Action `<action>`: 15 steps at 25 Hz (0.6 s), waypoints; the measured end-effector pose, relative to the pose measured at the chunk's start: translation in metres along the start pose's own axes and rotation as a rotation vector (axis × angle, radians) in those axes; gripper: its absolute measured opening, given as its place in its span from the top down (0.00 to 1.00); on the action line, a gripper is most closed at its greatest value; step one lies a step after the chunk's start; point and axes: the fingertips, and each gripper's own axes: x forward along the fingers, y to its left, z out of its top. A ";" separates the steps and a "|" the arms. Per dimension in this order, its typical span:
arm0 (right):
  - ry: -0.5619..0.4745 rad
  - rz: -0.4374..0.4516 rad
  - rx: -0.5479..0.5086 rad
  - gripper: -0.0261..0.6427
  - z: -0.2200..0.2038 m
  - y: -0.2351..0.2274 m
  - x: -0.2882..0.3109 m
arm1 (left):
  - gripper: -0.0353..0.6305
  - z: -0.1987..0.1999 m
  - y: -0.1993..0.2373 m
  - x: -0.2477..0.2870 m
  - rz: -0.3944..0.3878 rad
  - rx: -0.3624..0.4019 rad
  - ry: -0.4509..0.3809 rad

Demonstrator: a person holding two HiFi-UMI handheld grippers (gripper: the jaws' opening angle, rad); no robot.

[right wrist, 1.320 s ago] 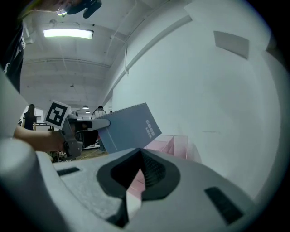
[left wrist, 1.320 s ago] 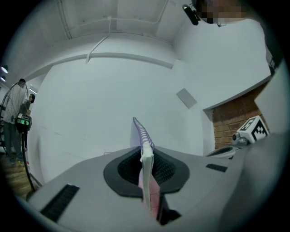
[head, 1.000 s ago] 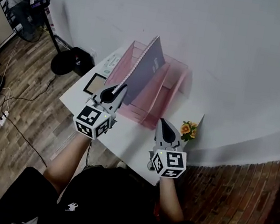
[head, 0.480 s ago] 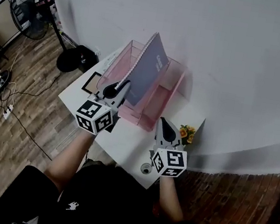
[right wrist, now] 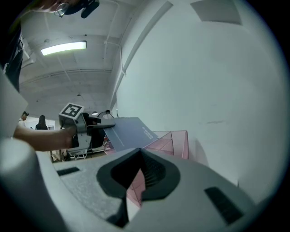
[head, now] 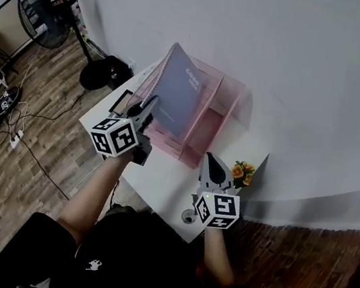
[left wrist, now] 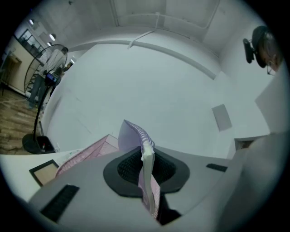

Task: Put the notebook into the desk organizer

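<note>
Now notebook (head: pixel 174 94) tilted flatter, left gripper (head: pixel 150 104) clamped on it, right gripper (head: pixel 210 159) closed.

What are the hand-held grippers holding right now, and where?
The left hand-held gripper clamps the notebook at its spiral-bound edge; the right hand-held gripper holds nothing.

White wall (head: pixel 281 68), wooden floor (head: pixel 37 178) (cables (head: pixel 34 160) trailing) — a standing fan (head: pixel 53 2) beyond.

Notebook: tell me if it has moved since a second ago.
Yes. The notebook has tipped leftward, toward the left wall of the pink desk organizer.
</note>
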 end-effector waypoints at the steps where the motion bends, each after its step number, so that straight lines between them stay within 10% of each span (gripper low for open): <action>1: -0.001 0.002 0.000 0.96 0.000 0.000 0.000 | 0.90 0.001 0.008 0.000 0.018 -0.019 0.003; 6: 0.000 0.009 0.001 0.96 -0.002 -0.002 0.001 | 0.89 -0.003 0.035 -0.002 0.106 -0.035 0.041; 15: 0.022 0.036 -0.009 0.96 -0.008 0.001 0.011 | 0.86 -0.009 0.051 -0.004 0.272 0.158 0.113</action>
